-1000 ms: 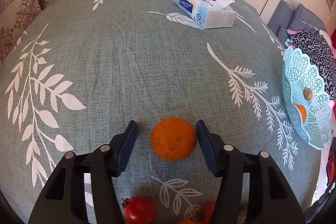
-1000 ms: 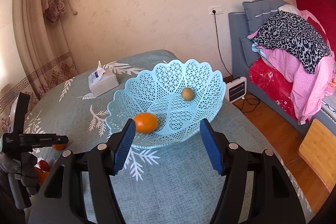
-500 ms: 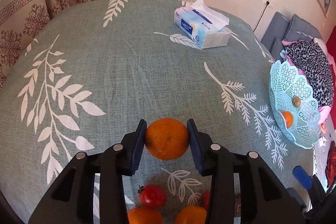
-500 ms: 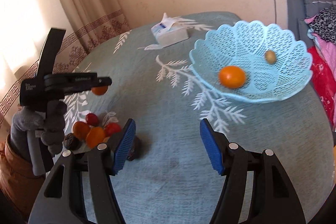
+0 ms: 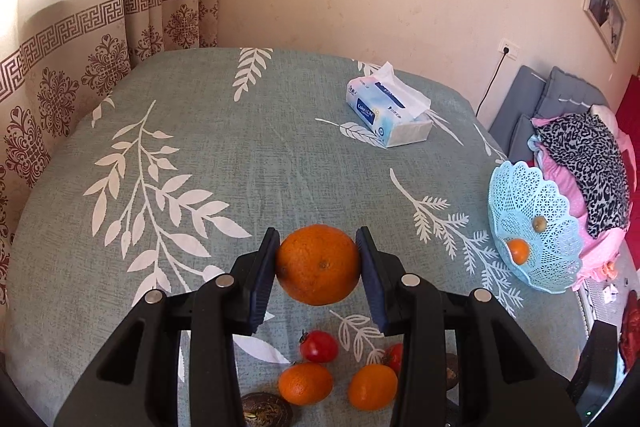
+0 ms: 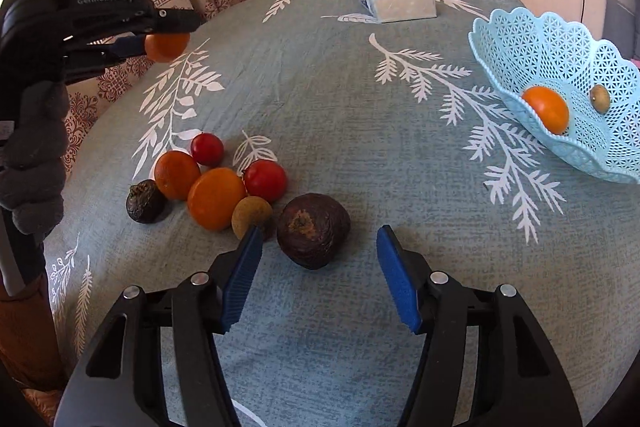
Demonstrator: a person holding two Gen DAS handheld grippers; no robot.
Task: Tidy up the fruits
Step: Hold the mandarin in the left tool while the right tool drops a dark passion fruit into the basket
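My left gripper is shut on an orange and holds it well above the table; it also shows in the right wrist view. My right gripper is open and empty, low over the cloth, with a dark brown avocado just ahead between its fingertips. A pile of fruit lies left of it: two oranges, two red tomatoes, a tan round fruit and a small dark fruit. The light blue lattice basket at the right holds an orange and a small greenish fruit.
A tissue box lies at the table's far side. The table has a grey-green cloth with white leaf print. Curtains hang at the left; a sofa with clothes stands beyond the basket.
My left gripper closed on the orange and lifted it off the table. My right gripper swung from the basket over to the fruit pile and came down near the avocado.
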